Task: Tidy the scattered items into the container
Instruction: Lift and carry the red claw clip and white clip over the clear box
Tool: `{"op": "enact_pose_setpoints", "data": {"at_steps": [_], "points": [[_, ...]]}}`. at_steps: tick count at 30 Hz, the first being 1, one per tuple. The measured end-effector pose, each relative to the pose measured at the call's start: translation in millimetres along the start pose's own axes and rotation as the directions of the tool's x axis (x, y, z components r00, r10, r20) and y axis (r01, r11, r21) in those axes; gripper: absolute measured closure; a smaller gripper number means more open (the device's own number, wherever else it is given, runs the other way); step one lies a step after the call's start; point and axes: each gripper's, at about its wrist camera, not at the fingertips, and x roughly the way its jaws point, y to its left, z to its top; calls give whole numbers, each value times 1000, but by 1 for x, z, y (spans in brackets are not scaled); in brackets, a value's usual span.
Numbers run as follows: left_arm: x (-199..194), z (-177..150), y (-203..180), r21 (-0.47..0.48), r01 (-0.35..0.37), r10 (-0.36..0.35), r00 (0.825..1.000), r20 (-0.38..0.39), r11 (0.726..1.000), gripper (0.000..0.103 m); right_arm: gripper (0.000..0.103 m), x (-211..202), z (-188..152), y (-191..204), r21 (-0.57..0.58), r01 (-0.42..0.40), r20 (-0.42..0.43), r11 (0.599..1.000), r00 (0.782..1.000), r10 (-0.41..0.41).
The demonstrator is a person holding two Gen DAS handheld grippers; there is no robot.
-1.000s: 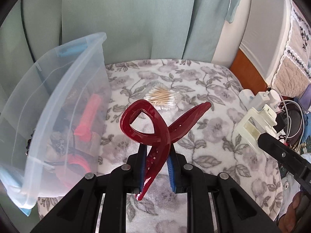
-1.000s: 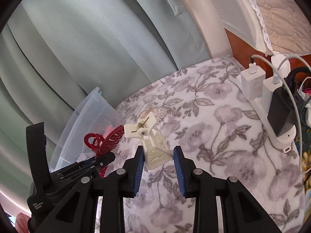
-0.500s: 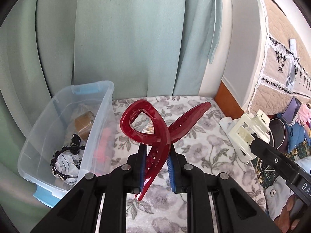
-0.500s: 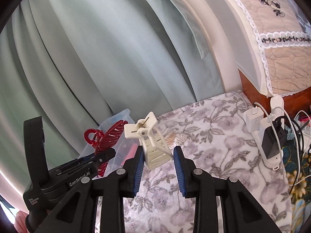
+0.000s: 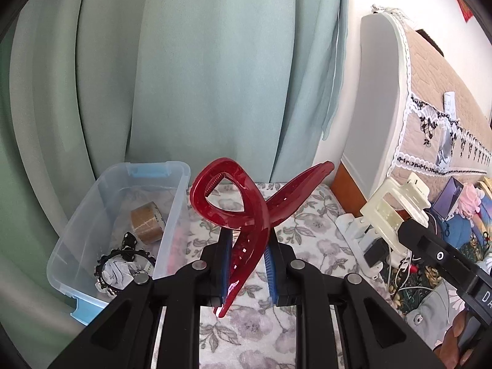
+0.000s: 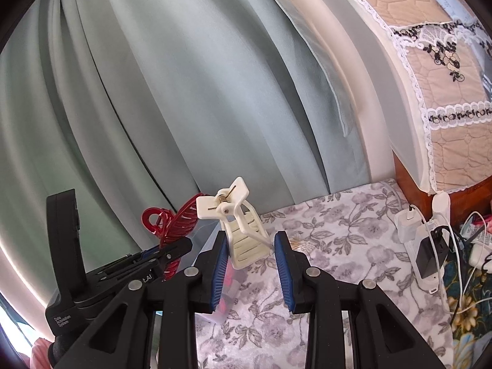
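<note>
My left gripper (image 5: 247,264) squeezes the red hair clip (image 5: 246,203) tight, just right of the clear box (image 5: 123,203). My right gripper (image 6: 250,256) pinches the cream clip (image 6: 243,230), farther right, waiting its turn.

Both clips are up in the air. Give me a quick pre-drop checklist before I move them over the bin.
1. Left gripper shut on red hair clip: ok.
2. Right gripper shut on cream hair clip: ok, though held near one edge.
3. Clear bin open, no lid: ok.
4. Free room in bin beside tape roll: ok.
5. Clips above bin opening: not ok, both off to its right.
6. Cotton swabs left on blanket: not ok.
</note>
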Motion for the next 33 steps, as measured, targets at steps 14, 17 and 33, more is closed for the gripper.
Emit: {"op": "enact_pose_setpoints", "data": {"at_steps": [14, 17, 33], "points": [[-12, 1, 48, -106, -13, 17, 999, 43, 994, 83, 70, 12, 7, 38, -71, -40, -29, 997, 999, 38], [-11, -1, 61, -135, -14, 20, 999, 44, 991, 83, 70, 19, 6, 48, -91, -45, -45, 995, 998, 41], [6, -20, 138, -301, -40, 49, 999, 21, 953, 83, 70, 71, -11, 101, -196, -71, -162, 978, 986, 39]]}}
